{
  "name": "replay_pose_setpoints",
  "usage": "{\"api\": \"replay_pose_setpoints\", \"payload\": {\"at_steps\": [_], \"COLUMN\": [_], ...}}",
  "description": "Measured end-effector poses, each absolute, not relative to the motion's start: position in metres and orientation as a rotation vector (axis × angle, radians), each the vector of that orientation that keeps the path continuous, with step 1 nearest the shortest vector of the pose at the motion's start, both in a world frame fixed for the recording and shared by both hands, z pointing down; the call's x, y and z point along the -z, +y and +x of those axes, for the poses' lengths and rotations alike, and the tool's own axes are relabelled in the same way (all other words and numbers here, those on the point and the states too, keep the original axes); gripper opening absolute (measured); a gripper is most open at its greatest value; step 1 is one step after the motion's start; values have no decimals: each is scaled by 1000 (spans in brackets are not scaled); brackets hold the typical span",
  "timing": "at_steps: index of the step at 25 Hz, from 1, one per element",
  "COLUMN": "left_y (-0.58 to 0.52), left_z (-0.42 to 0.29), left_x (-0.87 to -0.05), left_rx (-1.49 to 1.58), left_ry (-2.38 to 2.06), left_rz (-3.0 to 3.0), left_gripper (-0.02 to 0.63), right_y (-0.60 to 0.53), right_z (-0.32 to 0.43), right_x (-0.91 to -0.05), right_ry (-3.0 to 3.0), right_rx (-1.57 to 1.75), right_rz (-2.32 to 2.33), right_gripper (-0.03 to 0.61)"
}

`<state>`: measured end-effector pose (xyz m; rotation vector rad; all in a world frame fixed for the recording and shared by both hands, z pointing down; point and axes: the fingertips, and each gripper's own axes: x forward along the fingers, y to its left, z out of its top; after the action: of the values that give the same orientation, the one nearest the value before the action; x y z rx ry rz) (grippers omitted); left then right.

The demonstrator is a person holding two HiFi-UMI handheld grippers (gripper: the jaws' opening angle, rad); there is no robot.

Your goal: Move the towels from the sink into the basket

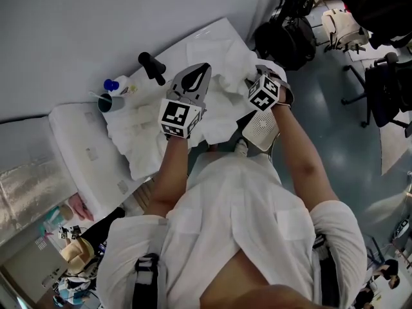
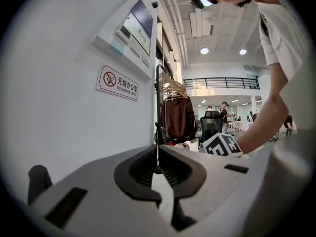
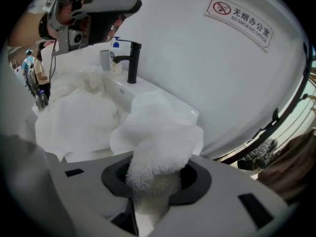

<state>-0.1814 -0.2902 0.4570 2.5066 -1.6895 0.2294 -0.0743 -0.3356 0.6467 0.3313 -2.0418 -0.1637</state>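
While the right gripper clamped a bunched white towel between its partly closed jaws, just beside the black faucet, the other towels lay heaped over the sink in front of that faucet. The left gripper, jaws together and empty, hung near the faucet.

Passage along the wall is barred by the black faucet and cup; the sink is filled by heaped towels; open floor is left at the right.
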Motion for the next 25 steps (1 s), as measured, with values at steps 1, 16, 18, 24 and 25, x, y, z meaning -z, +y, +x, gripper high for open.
{"api": "replay_pose_setpoints", "payload": {"at_steps": [1, 16, 18, 24, 25], "left_y": [-292, -301, -302, -300, -299], "left_z": [-178, -93, -74, -18, -9], "left_x": [-455, -438, -437, -437, -437], "left_rx": [-229, -200, -192, -179, -179], "left_ry": [-1689, -1568, -1529, -1407, -1386], "left_rz": [2510, 2625, 2652, 2732, 2745], "left_gripper": [17, 17, 17, 17, 17], "right_y": [-337, -333, -330, -315, -312], "right_z": [-70, 44, 68, 141, 154], "right_x": [-640, -567, -560, -547, -546], "right_ry": [-2062, -2254, -2258, -2257, -2254], "right_rx": [167, 71, 41, -27, -43], "right_rz": [358, 848, 919, 1136, 1171], "right_gripper": [156, 153, 153, 153, 153]}}
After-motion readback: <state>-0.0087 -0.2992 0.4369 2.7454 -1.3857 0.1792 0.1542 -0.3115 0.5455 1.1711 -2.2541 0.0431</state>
